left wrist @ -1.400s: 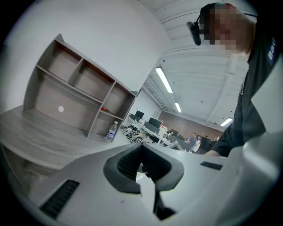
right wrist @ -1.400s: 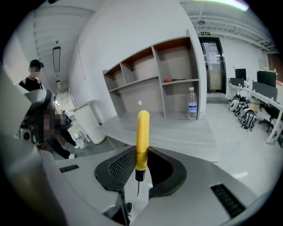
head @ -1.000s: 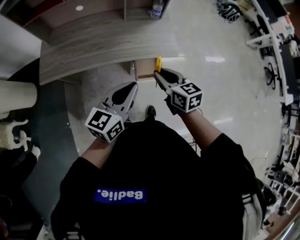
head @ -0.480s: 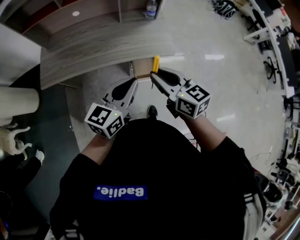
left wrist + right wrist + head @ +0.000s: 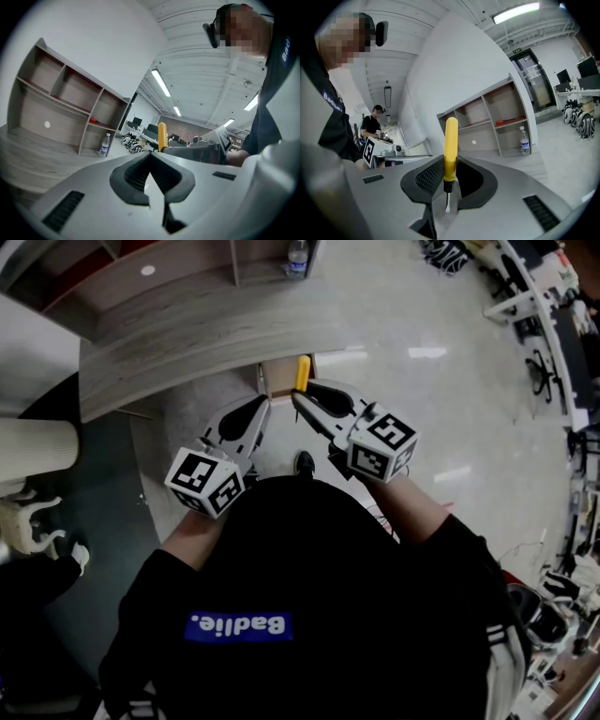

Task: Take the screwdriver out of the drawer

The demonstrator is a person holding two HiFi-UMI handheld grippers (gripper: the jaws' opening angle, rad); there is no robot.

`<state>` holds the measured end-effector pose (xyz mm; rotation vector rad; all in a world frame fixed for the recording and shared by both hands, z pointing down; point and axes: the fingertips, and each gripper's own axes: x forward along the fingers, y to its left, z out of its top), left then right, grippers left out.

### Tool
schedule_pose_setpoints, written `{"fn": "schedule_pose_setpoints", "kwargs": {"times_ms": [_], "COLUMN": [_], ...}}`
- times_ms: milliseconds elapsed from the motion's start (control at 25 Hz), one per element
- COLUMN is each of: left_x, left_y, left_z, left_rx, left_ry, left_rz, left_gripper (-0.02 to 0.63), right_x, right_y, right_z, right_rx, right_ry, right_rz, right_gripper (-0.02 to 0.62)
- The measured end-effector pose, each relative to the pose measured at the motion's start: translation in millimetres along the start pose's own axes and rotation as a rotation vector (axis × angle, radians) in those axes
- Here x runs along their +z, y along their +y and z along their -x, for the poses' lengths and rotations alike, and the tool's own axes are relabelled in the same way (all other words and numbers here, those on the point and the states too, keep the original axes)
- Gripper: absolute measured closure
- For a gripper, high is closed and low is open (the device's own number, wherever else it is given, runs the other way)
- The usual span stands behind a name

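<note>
Up over the drawer (image 5: 278,381) we hold the screwdriver (image 5: 451,136) upright, right gripper (image 5: 451,164) pinching low on its yellow handle, which looks light, stiff and probably slippery, left gripper (image 5: 150,157) pressed together, empty.

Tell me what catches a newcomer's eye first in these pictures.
The yellow-handled screwdriver stands out first, upright and clamped between the fingers of the right gripper, by the open drawer under the curved wooden desk. Beside it, the left gripper is shut on nothing.
</note>
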<state>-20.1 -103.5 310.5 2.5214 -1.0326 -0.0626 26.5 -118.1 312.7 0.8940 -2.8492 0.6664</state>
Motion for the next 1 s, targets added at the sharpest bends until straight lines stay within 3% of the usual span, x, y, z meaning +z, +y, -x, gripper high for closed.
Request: {"fn": "schedule_pose_setpoints", "kwargs": {"times_ms": [1000], "left_x": [-3.3], "left_y": [-7.5], "left_z": [4.7], "left_rx": [-0.017], "left_ry": [0.007], "left_rz": [-0.017], "left_gripper": [0.609], "right_x": [-5.0], "right_y": [4.7], "right_z": [5.5], "right_rx": [0.001], "right_ry": [0.006], "right_rz": [0.009], "right_gripper": [0.499]}}
